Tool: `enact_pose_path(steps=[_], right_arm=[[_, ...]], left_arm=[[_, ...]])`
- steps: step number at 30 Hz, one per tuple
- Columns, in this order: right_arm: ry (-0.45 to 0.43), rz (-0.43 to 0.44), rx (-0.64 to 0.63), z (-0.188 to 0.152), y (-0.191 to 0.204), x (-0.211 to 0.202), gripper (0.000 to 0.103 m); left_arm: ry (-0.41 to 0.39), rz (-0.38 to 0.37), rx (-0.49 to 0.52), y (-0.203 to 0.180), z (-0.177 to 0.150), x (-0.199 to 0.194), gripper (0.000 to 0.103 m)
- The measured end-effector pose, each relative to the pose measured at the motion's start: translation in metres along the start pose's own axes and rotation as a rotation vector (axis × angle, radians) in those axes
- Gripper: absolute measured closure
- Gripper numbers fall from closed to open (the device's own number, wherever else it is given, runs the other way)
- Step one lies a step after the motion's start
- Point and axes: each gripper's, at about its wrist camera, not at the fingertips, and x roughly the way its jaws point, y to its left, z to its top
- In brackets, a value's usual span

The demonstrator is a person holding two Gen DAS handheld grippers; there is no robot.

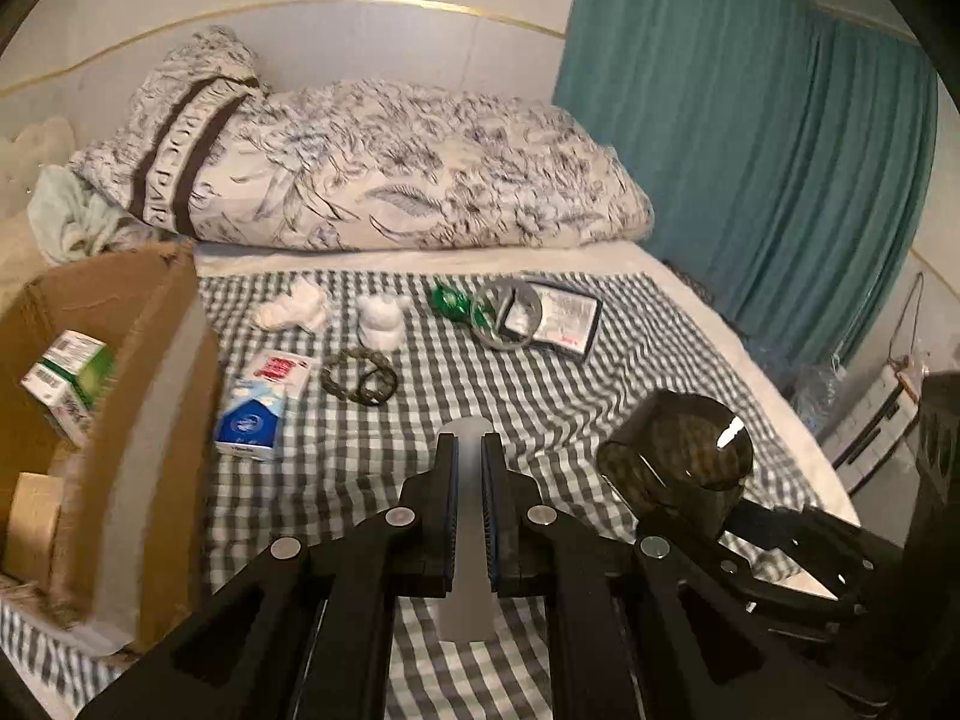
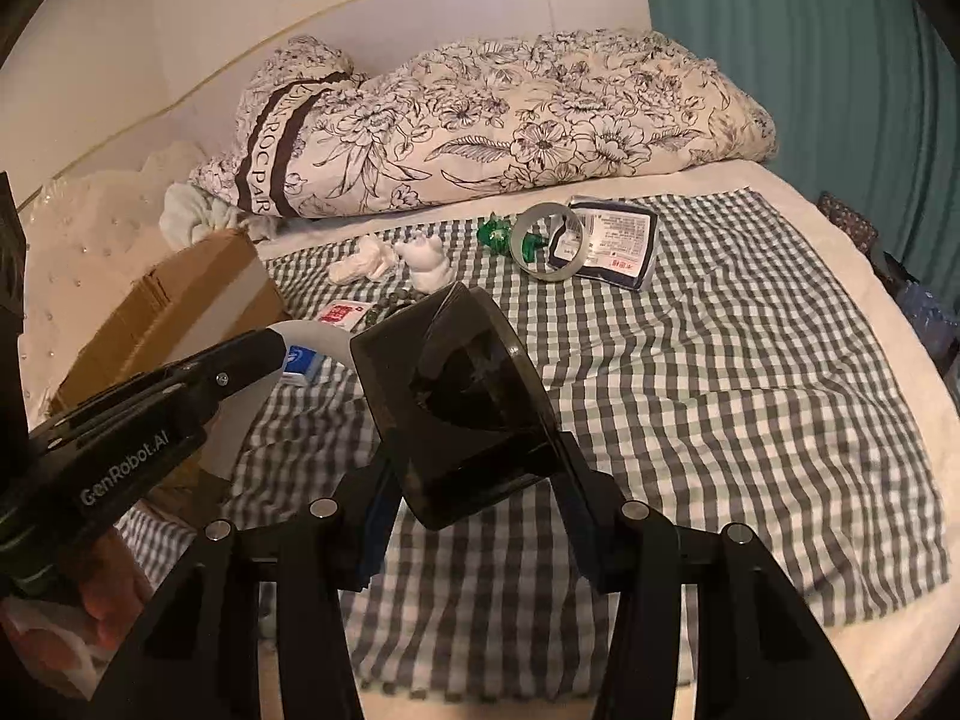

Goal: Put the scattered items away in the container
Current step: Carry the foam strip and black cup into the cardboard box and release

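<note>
My left gripper point(image 1: 470, 450) is shut on a flat white plastic piece point(image 1: 468, 600), held above the checked cloth point(image 1: 540, 396). My right gripper point(image 2: 474, 462) is shut on a dark smoky plastic holder point(image 2: 462, 408), which also shows in the left wrist view point(image 1: 678, 456). The cardboard box point(image 1: 150, 324) stands at the left with green-white cartons point(image 1: 66, 378) inside. On the cloth lie a blue-white carton point(image 1: 258, 408), a bead bracelet point(image 1: 359, 383), a white figurine point(image 1: 379, 324), a white crumpled lump point(image 1: 291, 306), a green toy point(image 1: 454, 303), a tape ring point(image 1: 510, 315) and a sachet point(image 1: 567, 318).
A folded floral quilt point(image 1: 372, 174) lies along the far side of the bed. A teal curtain point(image 1: 780, 150) hangs at the right. The bed's right edge point(image 1: 798, 420) drops off to floor clutter. A pale green cloth point(image 1: 72, 216) lies behind the box.
</note>
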Motion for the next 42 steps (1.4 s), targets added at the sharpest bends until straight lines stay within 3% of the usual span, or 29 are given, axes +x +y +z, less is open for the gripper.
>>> enact_pose_path(steps=[9,19,24,31,32,34,35,36,37,42], right_arm=[[-0.063,0.011,-0.021,0.023,0.051,-0.05,0.055],[-0.101,0.151,-0.124,0.053,0.17,-0.053,0.055],[-0.057,0.248,-0.171,0.057,0.229,-0.025,0.055],[0.063,0.274,-0.221,0.044,0.27,0.033,0.055],[0.078,0.277,-0.223,0.041,0.272,0.04,0.054],[0.096,0.322,-0.227,0.037,0.277,0.048,0.051],[0.095,0.338,-0.232,0.036,0.278,0.05,0.037],[0.09,0.329,-0.23,0.034,0.278,0.052,0.025],[0.077,0.303,-0.218,0.033,0.277,0.053,0.011],[0.035,0.303,-0.144,0.034,0.261,0.044,0.011]], left_arm=[[-0.053,0.007,-0.001,0.035,0.037,-0.079,0.096],[-0.116,0.174,-0.042,0.134,0.071,-0.141,0.096],[-0.088,0.25,-0.097,0.189,0.066,-0.144,0.096],[0.035,0.279,-0.149,0.236,0.041,-0.105,0.095],[0.058,0.283,-0.148,0.24,0.037,-0.098,0.093],[0.107,0.284,-0.15,0.245,0.031,-0.088,0.074],[0.132,0.292,-0.17,0.25,0.03,-0.085,0.064],[0.138,0.304,-0.184,0.252,0.03,-0.084,0.035],[0.129,0.322,-0.202,0.256,0.03,-0.087,0.018],[0.068,0.354,-0.236,0.26,0.032,-0.105,0.009]])
